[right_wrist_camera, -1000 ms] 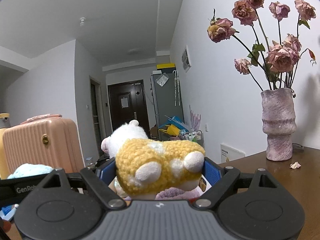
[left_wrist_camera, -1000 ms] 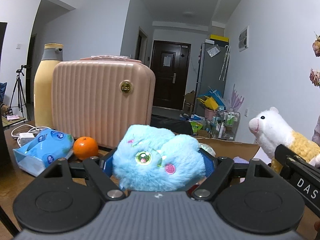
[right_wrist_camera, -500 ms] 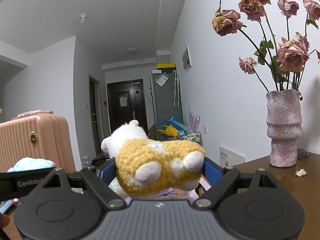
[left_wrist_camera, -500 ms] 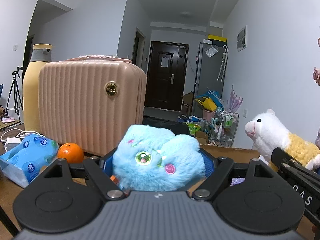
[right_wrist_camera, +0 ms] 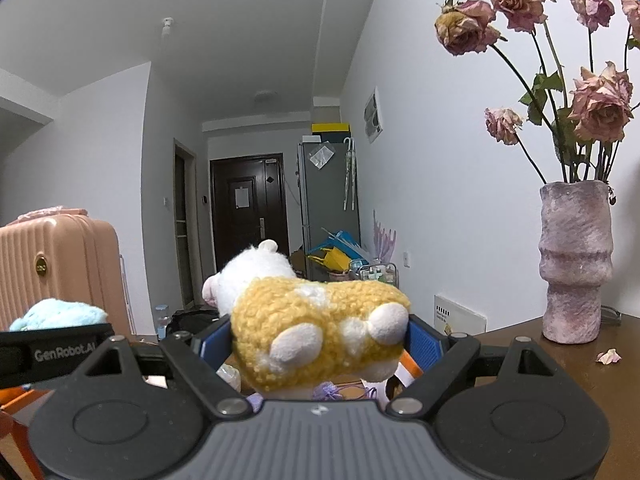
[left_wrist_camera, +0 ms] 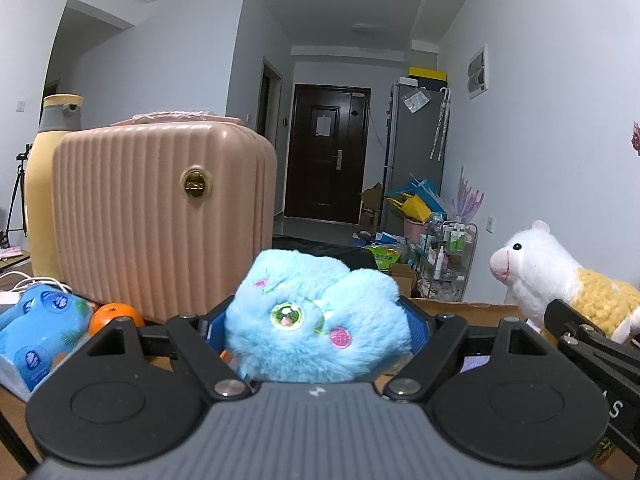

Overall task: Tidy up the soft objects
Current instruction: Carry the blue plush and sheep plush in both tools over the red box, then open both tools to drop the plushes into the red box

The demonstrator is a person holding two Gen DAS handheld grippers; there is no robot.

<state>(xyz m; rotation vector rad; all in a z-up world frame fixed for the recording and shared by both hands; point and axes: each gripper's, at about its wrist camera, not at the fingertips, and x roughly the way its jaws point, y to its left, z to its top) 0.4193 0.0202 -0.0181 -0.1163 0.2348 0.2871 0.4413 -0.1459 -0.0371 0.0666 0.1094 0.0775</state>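
Rightward in both views slid the pink suitcase point(left_wrist_camera: 160, 216); left tongs point(left_wrist_camera: 318, 326) clamp the blue plush point(left_wrist_camera: 316, 320), right tongs point(right_wrist_camera: 320, 344) clamp the yellow alpaca point(right_wrist_camera: 316, 332), carried clear of the desk point(right_wrist_camera: 560, 364).

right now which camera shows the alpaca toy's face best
The left wrist view: the alpaca plush appears side-on at the right, eye and pink snout visible. The right wrist view shows only its yellow back and rear, held in the right claw.
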